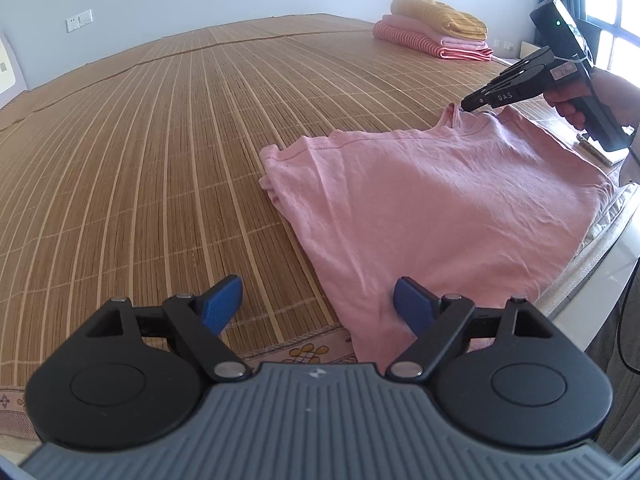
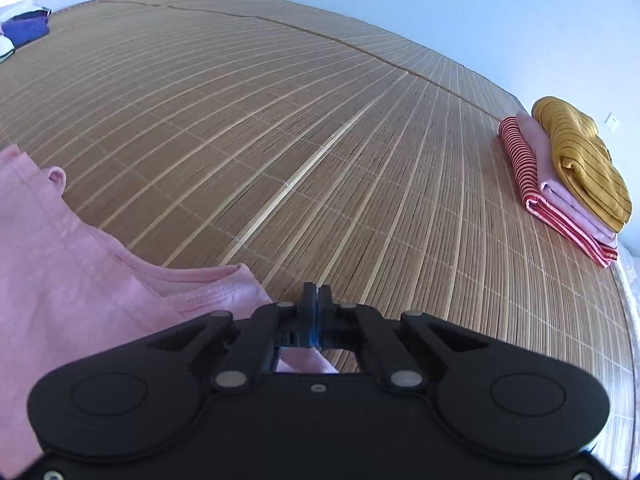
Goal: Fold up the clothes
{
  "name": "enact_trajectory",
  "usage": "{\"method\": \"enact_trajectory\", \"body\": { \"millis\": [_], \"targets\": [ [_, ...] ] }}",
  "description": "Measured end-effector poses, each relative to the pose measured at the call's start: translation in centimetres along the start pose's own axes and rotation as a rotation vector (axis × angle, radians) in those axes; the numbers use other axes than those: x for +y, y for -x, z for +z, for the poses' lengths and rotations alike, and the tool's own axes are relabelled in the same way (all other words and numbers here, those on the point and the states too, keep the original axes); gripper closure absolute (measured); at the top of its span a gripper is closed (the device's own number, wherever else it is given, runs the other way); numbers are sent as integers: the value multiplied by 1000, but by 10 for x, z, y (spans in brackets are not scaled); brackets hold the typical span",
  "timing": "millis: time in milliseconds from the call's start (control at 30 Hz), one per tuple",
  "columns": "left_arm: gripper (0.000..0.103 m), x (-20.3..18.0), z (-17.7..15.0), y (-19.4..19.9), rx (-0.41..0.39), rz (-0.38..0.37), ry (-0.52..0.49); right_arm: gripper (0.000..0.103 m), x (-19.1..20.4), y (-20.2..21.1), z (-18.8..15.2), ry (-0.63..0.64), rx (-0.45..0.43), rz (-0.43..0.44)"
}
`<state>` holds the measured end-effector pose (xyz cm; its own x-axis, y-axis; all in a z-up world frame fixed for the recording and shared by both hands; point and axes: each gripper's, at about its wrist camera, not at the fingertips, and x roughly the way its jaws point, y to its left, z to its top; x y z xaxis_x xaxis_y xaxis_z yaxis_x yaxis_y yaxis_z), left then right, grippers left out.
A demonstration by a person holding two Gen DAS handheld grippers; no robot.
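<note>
Pink cotton T-shirt point(image 1: 436, 216) lies partly folded on the woven bamboo mat point(image 1: 160, 160). Right gripper point(image 1: 466, 105) fingers pressed together, pinching its far collar edge. Left gripper point(image 1: 318, 304) fingers wide apart, near hem under its right finger point(image 1: 412, 304). Folded clothes stack point(image 2: 568, 176) well beyond.

We see a plain pale pink shirt point(image 1: 432, 200) on the tan bamboo mat point(image 1: 180, 152), which is ruled with pale lines. On the mat's far side from the shirt sits a folded stack point(image 2: 568, 176): mustard yellow with thin dark stripes on top, plain pink in the middle, red-and-white stripes beneath. At the mat's far corner lies dark blue cloth point(image 2: 28, 30). Our left gripper point(image 1: 318, 304) has blue pads on black arms; the right gripper point(image 2: 318, 300) is black.
</note>
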<state>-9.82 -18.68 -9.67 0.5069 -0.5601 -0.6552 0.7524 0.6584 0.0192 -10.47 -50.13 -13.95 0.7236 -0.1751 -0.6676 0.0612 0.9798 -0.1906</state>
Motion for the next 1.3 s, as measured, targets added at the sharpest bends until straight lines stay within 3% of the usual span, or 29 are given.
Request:
{"method": "enact_trajectory", "body": {
  "millis": [67, 133, 267, 333, 400, 600, 733, 767, 833, 933, 1000, 1033, 1067, 1133, 1233, 1300],
  "targets": [
    [16, -1, -1, 3, -4, -1, 17, 99, 1, 9, 3, -1, -13, -10],
    [16, -1, -2, 4, -10, -2, 35, 91, 8, 30, 8, -17, -98, 32],
    [16, -4, -4, 6, -14, 9, 42, 63, 48, 60, 33, -18, -178, 385],
    [16, -3, -6, 14, -21, 6, 39, 59, 81, 64, 45, 31, -189, 539],
    [16, 2, -10, 25, -31, 4, 42, 58, 114, 60, 54, 36, -158, 616],
    [16, 38, -27, 61, -84, 16, 143, 52, 176, 75, 37, 137, -217, 488],
    [16, 63, -35, 72, -121, 21, 263, 24, 184, 114, -11, 282, -321, 461],
    [16, 66, -37, 73, -126, 18, 283, 22, 190, 125, -24, 338, -340, 468],
    [16, 67, -37, 73, -127, 15, 298, 24, 204, 134, -40, 396, -327, 460],
    [16, 63, -36, 75, -131, -7, 296, 28, 243, 128, -55, 511, -309, 381],
    [16, 61, -35, 79, -143, -29, 297, 41, 263, 118, -59, 574, -290, 334],
    [16, 60, -35, 80, -150, -38, 302, 49, 263, 116, -57, 544, -278, 361],
    [16, 60, -35, 81, -152, -46, 307, 49, 259, 114, -52, 477, -261, 408],
    [16, 60, -35, 82, -154, -53, 316, 49, 254, 107, -47, 394, -225, 424],
    [16, 58, -35, 82, -147, -60, 307, 53, 254, 101, -50, 386, -233, 402],
    [16, 56, -35, 81, -152, -84, 306, 79, 245, 99, -46, 327, -214, 426]
  ]
}}
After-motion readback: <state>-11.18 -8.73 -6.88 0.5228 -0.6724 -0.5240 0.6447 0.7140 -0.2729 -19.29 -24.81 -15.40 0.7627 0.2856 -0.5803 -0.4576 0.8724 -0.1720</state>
